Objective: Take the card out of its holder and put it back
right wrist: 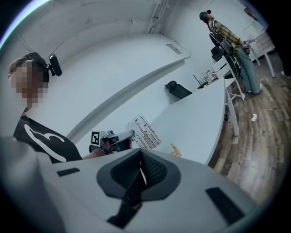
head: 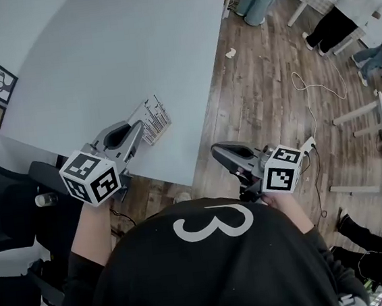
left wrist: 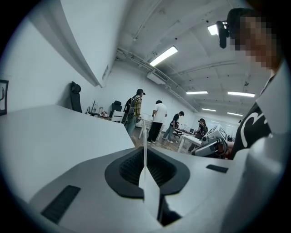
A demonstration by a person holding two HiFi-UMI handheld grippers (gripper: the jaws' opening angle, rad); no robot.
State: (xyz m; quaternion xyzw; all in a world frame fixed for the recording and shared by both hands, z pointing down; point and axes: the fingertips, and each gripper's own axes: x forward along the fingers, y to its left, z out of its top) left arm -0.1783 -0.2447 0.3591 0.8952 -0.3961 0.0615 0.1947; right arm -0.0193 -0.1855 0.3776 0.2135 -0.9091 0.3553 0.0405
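Seen from above, a person in a black top holds a gripper in each hand at the near edge of a pale counter (head: 99,56).

The left gripper (head: 138,131) sits at lower left of the frame, over the counter's near edge. Its jaws are closed on a white card (head: 155,119) printed with rows of small dark marks. The card sticks out past the jaw tips toward the upper right, above the counter. In the left gripper view, the card (left wrist: 150,193) shows edge-on as a thin white strip pinched between the dark pads of the left gripper (left wrist: 146,168).

The right gripper (head: 221,152) is at lower centre-right, off the counter's edge and over the wooden floor (head: 274,106), well apart from the card. In the right gripper view, the jaws of the right gripper (right wrist: 142,170) are pressed together with nothing between them. That view also looks across at the left gripper (right wrist: 113,139) holding the card (right wrist: 144,132). A small tan piece (right wrist: 175,150) lies on the counter (right wrist: 200,123) just beside the card; what it is cannot be told.

A white cable (head: 314,95) trails across the floor, and people (head: 346,10) stand at upper right.
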